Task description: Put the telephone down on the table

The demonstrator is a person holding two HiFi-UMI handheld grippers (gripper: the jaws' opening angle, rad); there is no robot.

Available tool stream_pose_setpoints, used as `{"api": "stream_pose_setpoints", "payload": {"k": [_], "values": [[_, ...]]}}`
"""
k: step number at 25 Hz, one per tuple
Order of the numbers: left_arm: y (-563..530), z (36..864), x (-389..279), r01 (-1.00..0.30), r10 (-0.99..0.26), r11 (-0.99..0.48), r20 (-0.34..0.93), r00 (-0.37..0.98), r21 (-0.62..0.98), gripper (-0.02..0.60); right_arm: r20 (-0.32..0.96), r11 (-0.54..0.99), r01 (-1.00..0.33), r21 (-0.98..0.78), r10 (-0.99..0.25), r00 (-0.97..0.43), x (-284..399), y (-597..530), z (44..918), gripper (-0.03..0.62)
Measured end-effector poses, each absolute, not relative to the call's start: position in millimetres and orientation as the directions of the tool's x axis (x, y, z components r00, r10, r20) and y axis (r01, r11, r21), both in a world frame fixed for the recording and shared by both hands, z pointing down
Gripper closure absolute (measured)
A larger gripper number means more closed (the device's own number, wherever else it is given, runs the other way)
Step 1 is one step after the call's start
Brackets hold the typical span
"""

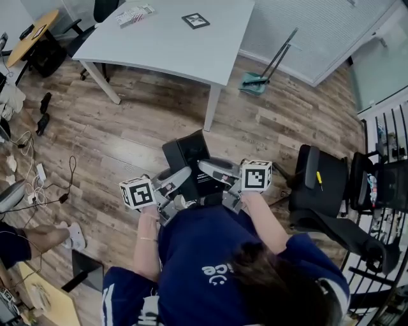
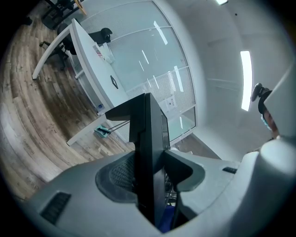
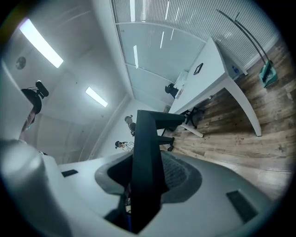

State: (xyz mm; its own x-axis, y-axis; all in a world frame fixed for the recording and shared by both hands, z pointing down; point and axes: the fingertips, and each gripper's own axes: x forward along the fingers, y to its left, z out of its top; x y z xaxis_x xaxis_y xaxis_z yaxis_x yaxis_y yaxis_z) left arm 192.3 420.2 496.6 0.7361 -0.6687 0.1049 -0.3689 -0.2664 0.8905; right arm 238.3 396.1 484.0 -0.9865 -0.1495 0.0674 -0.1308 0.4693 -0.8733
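Note:
A black telephone [image 1: 190, 160] hangs in front of the person's body, above the wood floor, gripped from both sides. My left gripper [image 1: 176, 183] is shut on its left edge and my right gripper [image 1: 214, 170] on its right edge. In the left gripper view the telephone [image 2: 148, 148] stands edge-on between the jaws of the left gripper [image 2: 150, 173], pressed by both pads. In the right gripper view it [image 3: 145, 148] sits the same way in the right gripper [image 3: 143, 183]. The pale grey table [image 1: 172, 44] stands ahead, beyond a strip of floor; it also shows as the table [image 2: 88, 60] and the table [image 3: 208, 69].
A marker card [image 1: 195, 20] and papers [image 1: 135, 14] lie on the table. A green dustpan with broom [image 1: 258, 79] leans by the far wall. A black office chair [image 1: 325, 191] is close on the right. Cables [image 1: 32, 172] and another person's foot [image 1: 67, 235] are at the left.

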Motion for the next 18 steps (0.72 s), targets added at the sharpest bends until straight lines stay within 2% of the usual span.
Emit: {"api": "stream_pose_setpoints", "payload": {"k": [8,18], "values": [[410.7,497.6,184.9,-0.371,-0.660,-0.262,0.116,0.742,0.891,0.390,0.055,0.442,-0.128,-0.888,-0.173,-0.983,230.9,387.9,486.2,0.422],[366.9,503.7,151.8,-0.420,-0.705,-0.215,0.157,0.691,0.881,0.390,0.031,0.428,-0.055,-0.902,-0.065,-0.997,195.0,341.3,494.2,0.422]]}}
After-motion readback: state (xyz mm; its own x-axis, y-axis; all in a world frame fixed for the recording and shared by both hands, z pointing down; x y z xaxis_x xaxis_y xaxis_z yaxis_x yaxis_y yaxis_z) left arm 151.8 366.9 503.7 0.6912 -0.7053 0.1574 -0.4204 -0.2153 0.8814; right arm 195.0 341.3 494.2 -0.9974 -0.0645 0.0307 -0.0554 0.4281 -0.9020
